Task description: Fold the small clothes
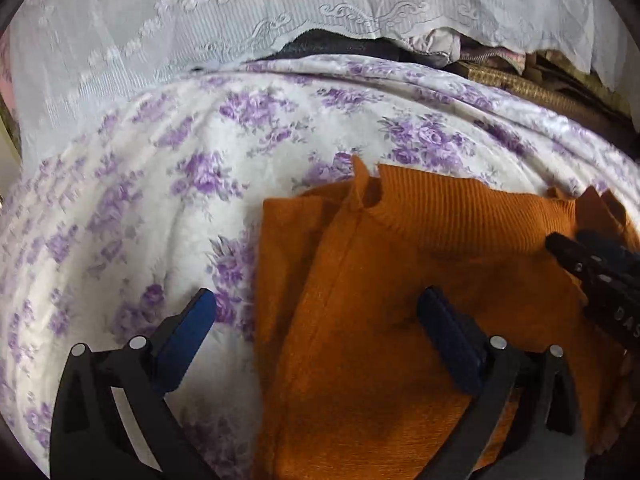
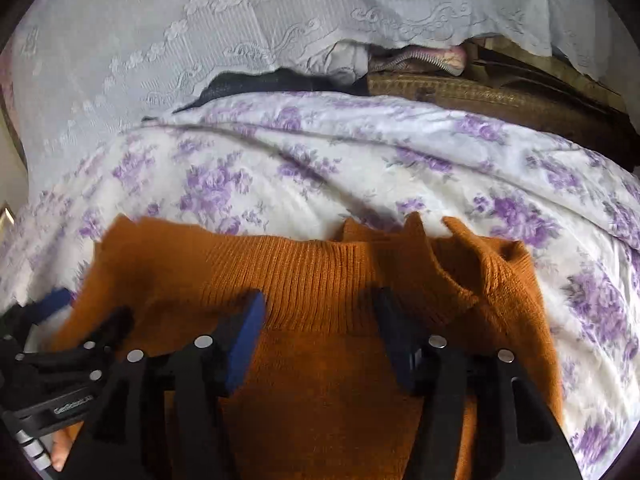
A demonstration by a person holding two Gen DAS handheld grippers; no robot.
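Observation:
An orange knit garment (image 1: pixel 400 280) with a ribbed band (image 2: pixel 312 276) lies spread on the purple-flowered bedsheet (image 1: pixel 160 200). My left gripper (image 1: pixel 316 296) stands open and wide, one blue pad over the sheet and the other over the knit, so the garment's left edge runs between them. In the right wrist view my right gripper (image 2: pixel 320 298) hovers over the ribbed band with its jaws apart and no fabric pinched. Each gripper shows in the other's view: the right gripper (image 1: pixel 572 240) at the garment's right side, the left gripper (image 2: pixel 86 312) at its left corner.
A white lace cloth (image 2: pixel 200 40) hangs along the back. Below it lie dark clothing (image 2: pixel 272 80) and a brown woven basket or mat (image 2: pixel 480 96) at the back right. The flowered sheet (image 2: pixel 280 168) stretches beyond and to both sides of the garment. A person's fingertip (image 2: pixel 60 454) shows at bottom left.

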